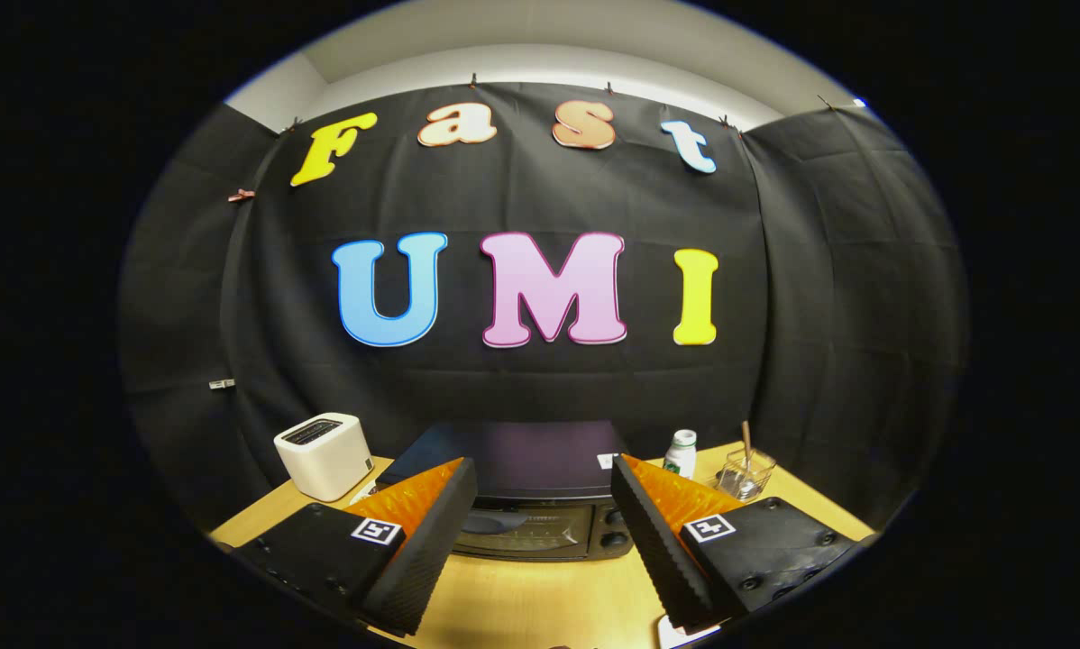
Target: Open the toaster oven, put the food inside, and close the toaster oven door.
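A black toaster oven (526, 487) stands on the wooden table (540, 595) straight ahead of me, its glass door (522, 530) closed and its two knobs (614, 527) at the right of the front. My gripper (544, 505) is open, held above the table a short way in front of the oven. The two black and orange fingers (432, 532) frame the oven's door, with nothing between them. A white edge (675, 631) shows on the table under the right finger; I cannot tell what it is.
A white pop-up toaster (324, 455) sits on the table left of the oven. Right of the oven stand a small white bottle with a green label (681, 453) and a clear glass with a stick in it (745, 470). Black cloth walls close the booth behind.
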A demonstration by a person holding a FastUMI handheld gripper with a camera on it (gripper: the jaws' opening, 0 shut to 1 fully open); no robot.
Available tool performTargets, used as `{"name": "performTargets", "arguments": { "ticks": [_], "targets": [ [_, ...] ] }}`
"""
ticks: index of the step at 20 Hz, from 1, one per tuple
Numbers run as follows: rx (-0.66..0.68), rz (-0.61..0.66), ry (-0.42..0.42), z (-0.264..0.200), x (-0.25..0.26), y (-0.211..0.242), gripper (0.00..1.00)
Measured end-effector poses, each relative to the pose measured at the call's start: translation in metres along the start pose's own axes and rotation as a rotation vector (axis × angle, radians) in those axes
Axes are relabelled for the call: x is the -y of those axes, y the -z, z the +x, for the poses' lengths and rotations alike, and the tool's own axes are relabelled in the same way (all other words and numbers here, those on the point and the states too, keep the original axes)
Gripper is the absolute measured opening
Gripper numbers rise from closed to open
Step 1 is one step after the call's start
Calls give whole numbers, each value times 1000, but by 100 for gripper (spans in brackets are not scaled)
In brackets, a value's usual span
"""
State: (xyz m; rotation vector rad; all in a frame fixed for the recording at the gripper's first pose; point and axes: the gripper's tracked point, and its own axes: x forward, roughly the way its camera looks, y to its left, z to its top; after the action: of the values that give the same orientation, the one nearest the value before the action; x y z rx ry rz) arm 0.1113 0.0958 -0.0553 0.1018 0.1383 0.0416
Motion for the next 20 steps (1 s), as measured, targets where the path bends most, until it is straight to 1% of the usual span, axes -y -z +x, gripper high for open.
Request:
{"name": "performTargets", "arguments": {
  "ticks": [2,4,6,9,12,17,20],
  "targets": [
    [-28,22,9,22,-13,14,98],
    [-44,13,29,44,-19,30,98],
    [-70,-14,23,64,-30,51,98],
    [-124,-73,29,85,-37,89,98],
    [-167,-69,30,100,-46,117,98],
    [-173,-30,30,114,-53,125,98],
    [-180,-41,24,113,-54,124,98]
  ]
}}
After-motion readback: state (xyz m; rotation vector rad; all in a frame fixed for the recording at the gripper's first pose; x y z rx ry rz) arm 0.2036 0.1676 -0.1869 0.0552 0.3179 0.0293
